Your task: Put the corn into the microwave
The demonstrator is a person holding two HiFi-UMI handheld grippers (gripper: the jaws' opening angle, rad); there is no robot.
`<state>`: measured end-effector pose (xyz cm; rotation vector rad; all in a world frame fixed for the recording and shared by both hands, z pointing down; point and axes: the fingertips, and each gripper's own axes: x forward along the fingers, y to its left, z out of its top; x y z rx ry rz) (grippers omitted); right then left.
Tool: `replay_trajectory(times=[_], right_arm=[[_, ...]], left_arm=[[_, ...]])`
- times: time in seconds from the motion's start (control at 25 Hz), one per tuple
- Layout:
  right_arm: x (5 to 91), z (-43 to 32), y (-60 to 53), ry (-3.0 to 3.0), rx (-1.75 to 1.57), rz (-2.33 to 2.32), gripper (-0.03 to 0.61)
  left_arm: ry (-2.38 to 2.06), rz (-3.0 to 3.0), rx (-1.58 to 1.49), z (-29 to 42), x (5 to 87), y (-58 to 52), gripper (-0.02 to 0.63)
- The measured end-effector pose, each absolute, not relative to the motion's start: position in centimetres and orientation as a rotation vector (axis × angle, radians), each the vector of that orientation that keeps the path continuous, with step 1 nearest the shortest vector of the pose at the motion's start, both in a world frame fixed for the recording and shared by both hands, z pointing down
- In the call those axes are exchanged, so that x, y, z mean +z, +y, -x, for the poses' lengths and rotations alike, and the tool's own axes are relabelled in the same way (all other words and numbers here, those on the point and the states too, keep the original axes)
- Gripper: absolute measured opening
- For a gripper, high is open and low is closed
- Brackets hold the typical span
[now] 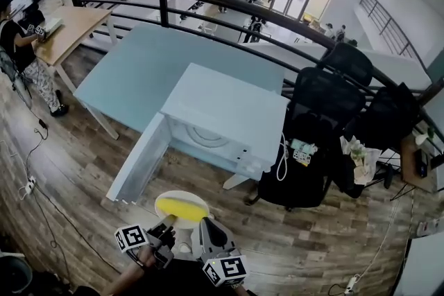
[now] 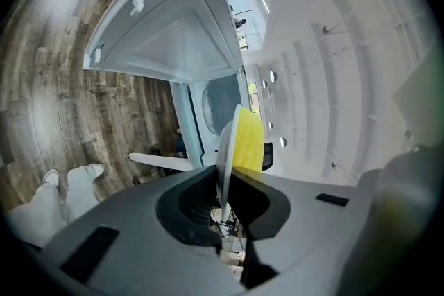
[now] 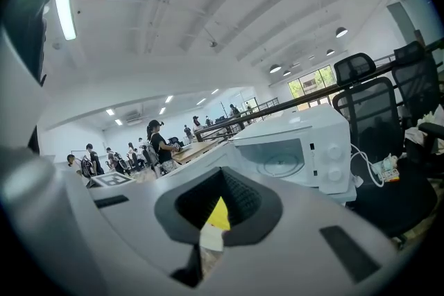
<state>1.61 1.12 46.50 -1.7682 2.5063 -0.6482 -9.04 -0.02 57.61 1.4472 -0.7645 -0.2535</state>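
Wooden floor (image 1: 76, 163) below; left claw (image 2: 223, 192) grips plate (image 2: 225, 149) bearing corn (image 2: 248, 142); right claw (image 3: 215, 232) closed.

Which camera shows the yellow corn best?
The head view: the whole corn lies on its white plate, seen from above. The left gripper view shows it side-on; the right gripper view, only a yellow sliver between the right tongs.

We're in an open-plan office, mezzanine lvl: long desk (image 1: 139, 66), black office chairs (image 1: 326, 97), curved railing (image 1: 208, 0), ppl (image 1: 17, 38) working at a wooden desk (image 1: 69, 28).
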Motion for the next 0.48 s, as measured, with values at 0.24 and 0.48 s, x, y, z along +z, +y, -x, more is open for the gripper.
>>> replay_trajectory(times=[0.24, 0.48], right_arm=[[46.3, -2.6, -1.9, 2.536, -0.653, 1.730, 0.008], [45.9, -3.7, -4.4, 2.561, -0.631, 1.683, 0.008]], left_arm=[[-0.788, -1.441, -0.279, 8.2, 57.1, -2.9, 0.028], [-0.819, -1.425, -0.294, 6.9, 56.7, -5.2, 0.028]])
